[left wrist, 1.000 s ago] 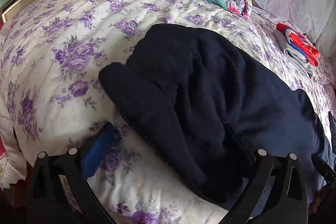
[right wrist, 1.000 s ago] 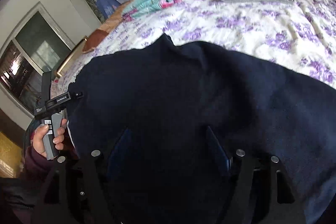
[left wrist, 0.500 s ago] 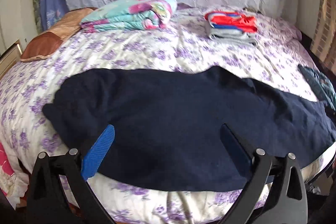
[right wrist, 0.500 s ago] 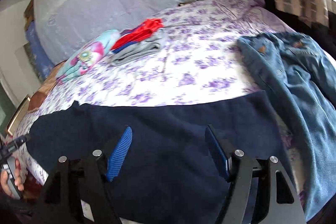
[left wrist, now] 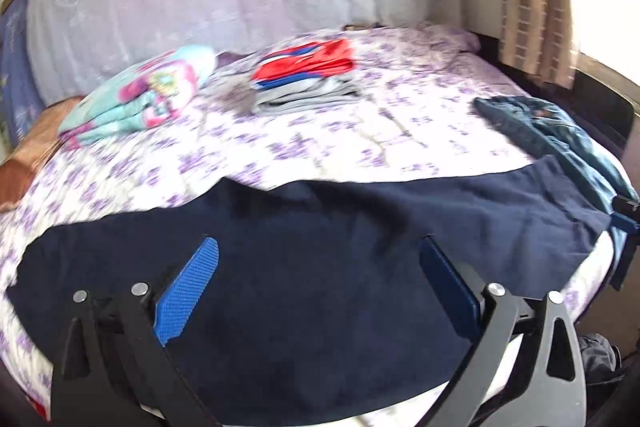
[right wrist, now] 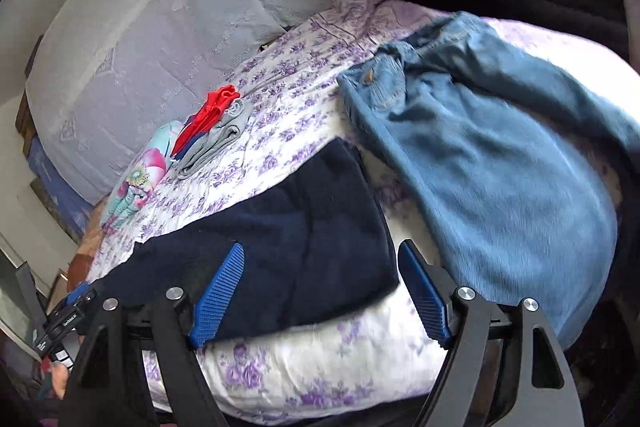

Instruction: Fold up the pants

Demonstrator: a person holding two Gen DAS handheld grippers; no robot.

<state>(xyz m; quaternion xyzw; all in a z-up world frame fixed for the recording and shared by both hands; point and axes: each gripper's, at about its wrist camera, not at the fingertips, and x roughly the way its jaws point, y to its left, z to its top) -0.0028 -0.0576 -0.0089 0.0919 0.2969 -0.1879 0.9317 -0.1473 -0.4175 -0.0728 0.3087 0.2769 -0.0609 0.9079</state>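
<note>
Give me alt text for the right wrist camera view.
Open right tongs hover over the end of navy pants laid flat on a purple-flowered bed, nothing between the blue pads. Blue jeans lie crumpled beside them.

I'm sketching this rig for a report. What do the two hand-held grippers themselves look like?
The two look alike. The left gripper has black angular frame arms with triangular cut-outs and silver round bolts, and two fingers faced with bright blue ribbed pads. The right gripper has the same black frame, silver bolts and blue ribbed fingers. No cables show.
</note>
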